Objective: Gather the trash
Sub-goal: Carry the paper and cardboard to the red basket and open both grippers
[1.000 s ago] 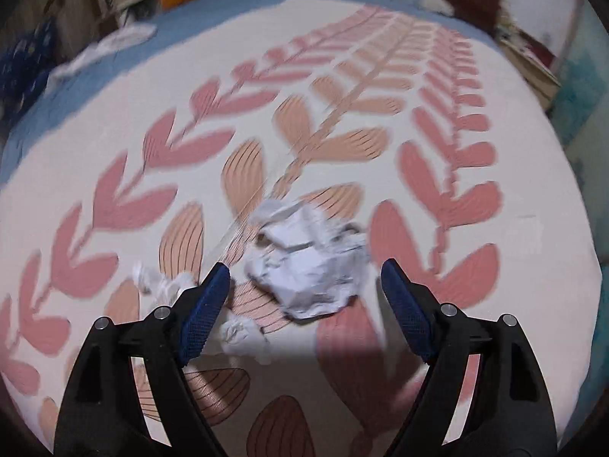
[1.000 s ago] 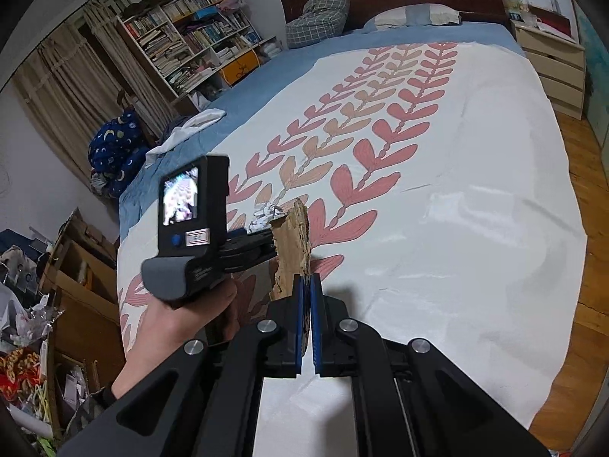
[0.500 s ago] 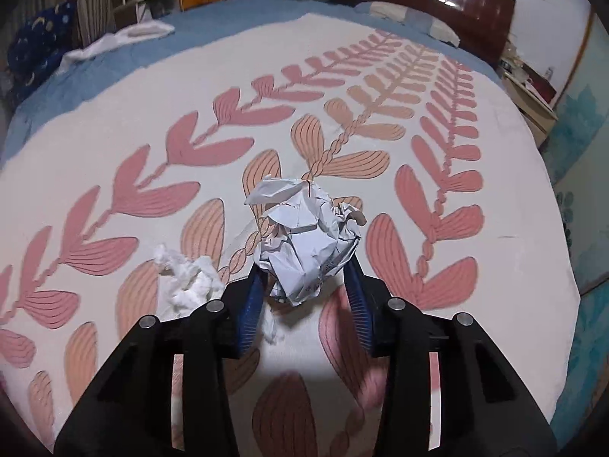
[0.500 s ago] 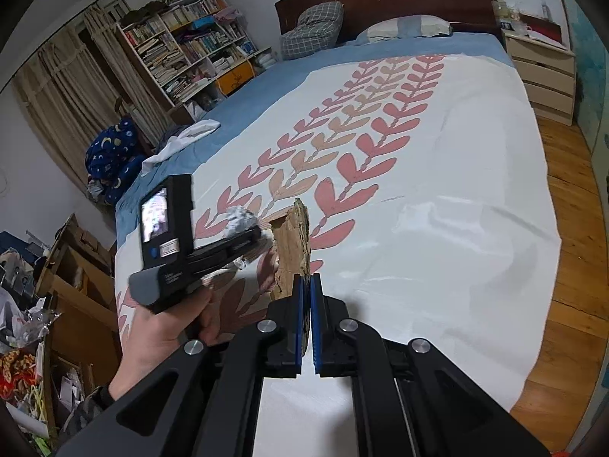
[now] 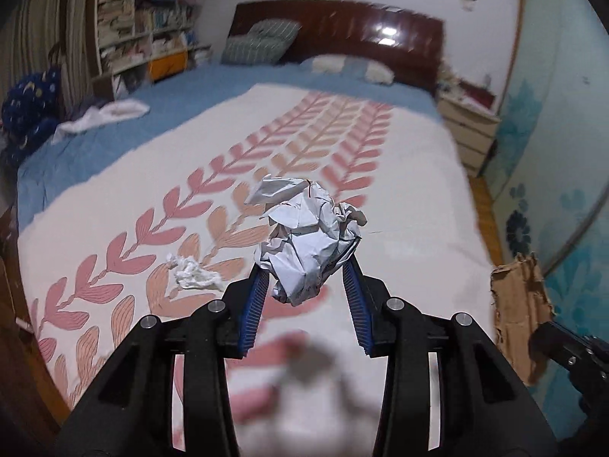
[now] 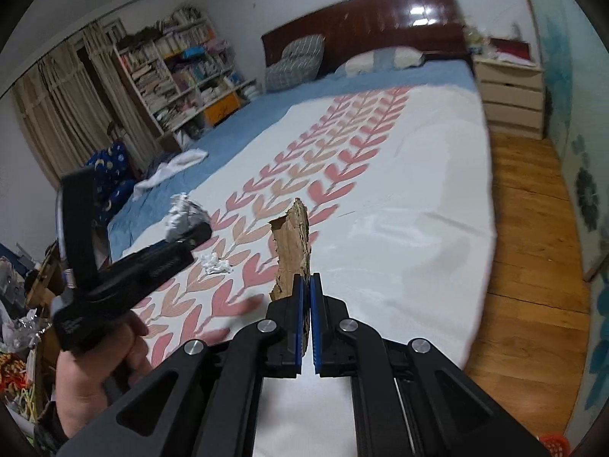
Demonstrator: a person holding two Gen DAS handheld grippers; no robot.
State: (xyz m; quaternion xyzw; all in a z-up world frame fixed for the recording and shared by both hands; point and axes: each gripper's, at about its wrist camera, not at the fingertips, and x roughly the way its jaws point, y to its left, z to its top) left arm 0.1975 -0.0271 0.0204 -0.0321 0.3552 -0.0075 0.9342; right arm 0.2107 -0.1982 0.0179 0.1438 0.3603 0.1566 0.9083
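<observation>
The bed (image 6: 418, 228) fills both views, its white cover printed with pink leaf rows and bare of all but one scrap. Above it the person carries two pieces of trash at once — the step in hand looks like the carry-off after pickup, not the pickup itself. The left gripper (image 5: 304, 266) is clenched on a ball of crumpled paper (image 5: 304, 243), held clear of the cover with its shadow below. The right gripper (image 6: 306, 289) is clamped tight on a torn piece of cardboard (image 6: 293, 247) that stands upright out of its pads. A small wad of tissue (image 5: 194, 272) lies on the cover, near the paper ball but apart from it. No bin shows in either view, so the next move likely calls for finding one, dropping both loads — then coming back for the tissue.
</observation>
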